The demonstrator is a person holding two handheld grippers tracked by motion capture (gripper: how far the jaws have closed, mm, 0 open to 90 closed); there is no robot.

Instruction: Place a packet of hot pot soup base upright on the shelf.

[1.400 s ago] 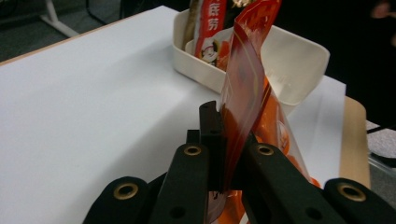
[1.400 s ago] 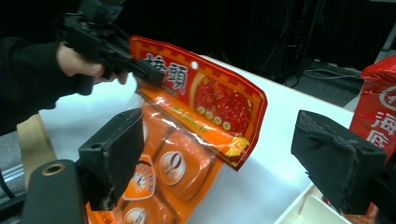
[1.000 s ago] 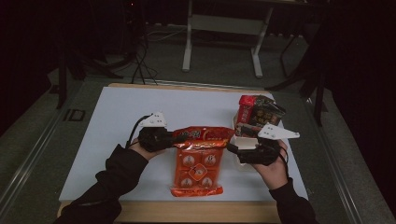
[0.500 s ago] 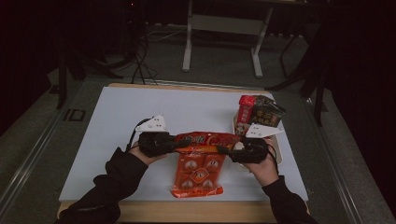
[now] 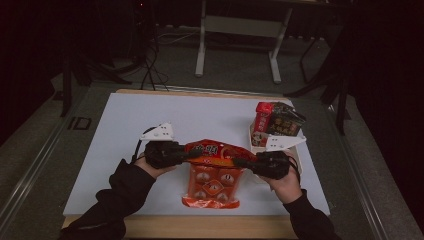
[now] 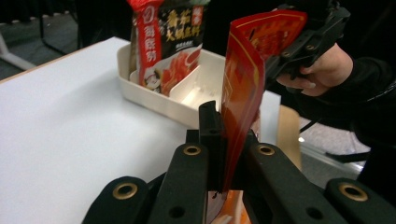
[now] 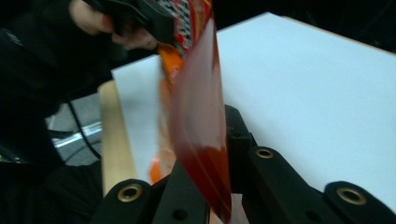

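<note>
White table (image 5: 125,150) is backed by dark floor. Near its front edge, an orange snack bag (image 5: 212,175) is gripped at its top corners: left tongs (image 5: 186,154) are clamped there; right tongs (image 5: 245,162) have just closed on it.

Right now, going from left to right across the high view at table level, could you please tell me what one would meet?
Left claw shut on the packet's left corner → orange snack packet → right claw shut on its right corner → white divided tray with upright packets.
</note>
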